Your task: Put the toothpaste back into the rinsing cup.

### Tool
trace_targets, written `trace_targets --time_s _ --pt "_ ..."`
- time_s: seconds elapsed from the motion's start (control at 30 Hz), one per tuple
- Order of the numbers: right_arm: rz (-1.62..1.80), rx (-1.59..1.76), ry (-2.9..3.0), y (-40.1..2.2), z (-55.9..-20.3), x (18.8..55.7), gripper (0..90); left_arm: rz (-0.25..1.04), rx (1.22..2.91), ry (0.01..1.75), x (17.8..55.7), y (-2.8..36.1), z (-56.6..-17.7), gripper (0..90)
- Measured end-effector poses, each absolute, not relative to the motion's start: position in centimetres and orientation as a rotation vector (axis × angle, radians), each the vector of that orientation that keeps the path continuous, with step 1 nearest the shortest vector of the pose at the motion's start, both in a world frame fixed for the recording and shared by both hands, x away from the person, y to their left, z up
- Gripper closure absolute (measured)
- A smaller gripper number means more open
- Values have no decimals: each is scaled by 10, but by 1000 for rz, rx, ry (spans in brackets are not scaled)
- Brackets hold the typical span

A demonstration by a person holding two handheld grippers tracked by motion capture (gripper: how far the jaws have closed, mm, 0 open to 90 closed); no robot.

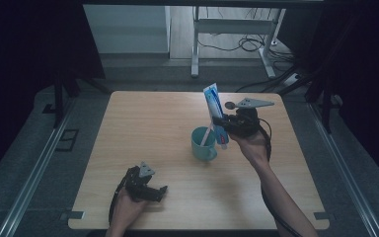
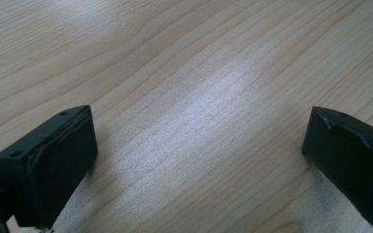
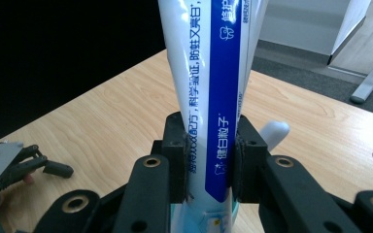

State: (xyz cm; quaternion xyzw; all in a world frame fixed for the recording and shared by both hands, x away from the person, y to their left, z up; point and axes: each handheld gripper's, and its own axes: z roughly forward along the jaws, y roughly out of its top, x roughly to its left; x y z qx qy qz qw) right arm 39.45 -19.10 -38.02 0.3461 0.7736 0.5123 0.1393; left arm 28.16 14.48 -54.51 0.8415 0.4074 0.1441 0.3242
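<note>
A white and blue toothpaste tube [image 1: 212, 102] stands nearly upright, with my right gripper [image 1: 225, 126] shut on its lower half. Its bottom end hangs just right of a teal cup [image 1: 203, 147] in the middle of the table. A white toothbrush [image 1: 207, 134] leans inside the cup. In the right gripper view the tube [image 3: 209, 87] is pinched between the two pads of that gripper [image 3: 209, 167], and a pale rounded handle end [image 3: 275, 133] pokes out behind it. My left gripper [image 1: 147, 185] rests near the table's front edge, open [image 2: 199, 160] over bare wood.
The wooden table [image 1: 143, 123] is bare to the left of the cup and at the back. Dark curtains flank both sides. Beyond the far edge are metal desk legs [image 1: 195, 49] and loose cables [image 1: 249, 44] on the floor.
</note>
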Motion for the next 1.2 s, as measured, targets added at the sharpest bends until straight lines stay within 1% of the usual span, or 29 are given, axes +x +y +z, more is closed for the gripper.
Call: trace_targets --time_s 0.73,1.2 --pt "1495 960 2198 -167 -380 406 725 377 2208 1069 282 145 -545 0" --pt "1506 949 2194 -153 -394 412 725 376 2210 1070 281 145 -545 0"
